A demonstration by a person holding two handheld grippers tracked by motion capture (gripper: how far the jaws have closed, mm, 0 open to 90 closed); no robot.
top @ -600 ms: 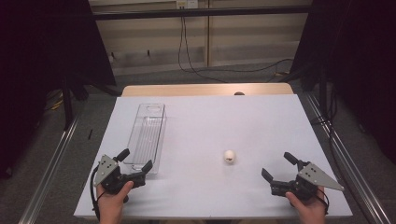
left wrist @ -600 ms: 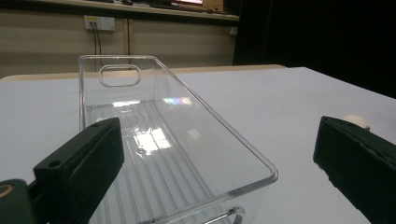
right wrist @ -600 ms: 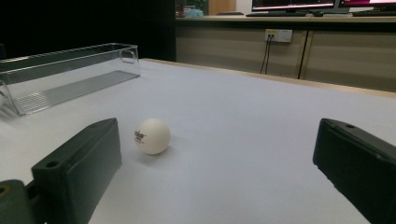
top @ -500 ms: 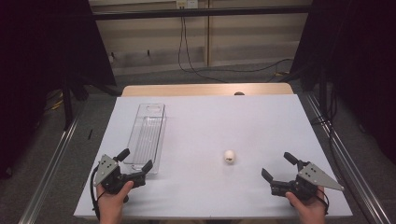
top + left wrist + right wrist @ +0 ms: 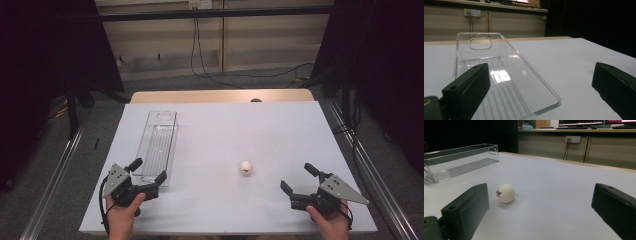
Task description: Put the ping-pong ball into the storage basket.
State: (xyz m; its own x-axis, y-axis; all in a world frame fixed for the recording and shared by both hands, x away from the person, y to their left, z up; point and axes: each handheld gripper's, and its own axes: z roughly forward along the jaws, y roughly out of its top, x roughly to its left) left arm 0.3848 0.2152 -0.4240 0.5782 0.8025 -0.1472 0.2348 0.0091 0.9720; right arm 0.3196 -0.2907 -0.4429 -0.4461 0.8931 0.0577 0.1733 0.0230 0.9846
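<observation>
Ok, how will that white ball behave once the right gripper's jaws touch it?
The white ball looks like a table-tennis ball: probably very light. Round on the flat table, it will likely roll from an off-centre nudge. Its smooth shell may slip between the pads.

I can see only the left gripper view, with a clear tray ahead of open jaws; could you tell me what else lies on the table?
Observer: A white ball lies on the white table, right of the clear tray.
Operator: Does it carry any marking?
Observer: Yes, the right gripper view shows small dark print on its side, too small to read.
Operator: Where is the right gripper?
Observer: The right gripper sits near the table's front right corner, jaws open, nothing between them, apart from the ball.
</observation>
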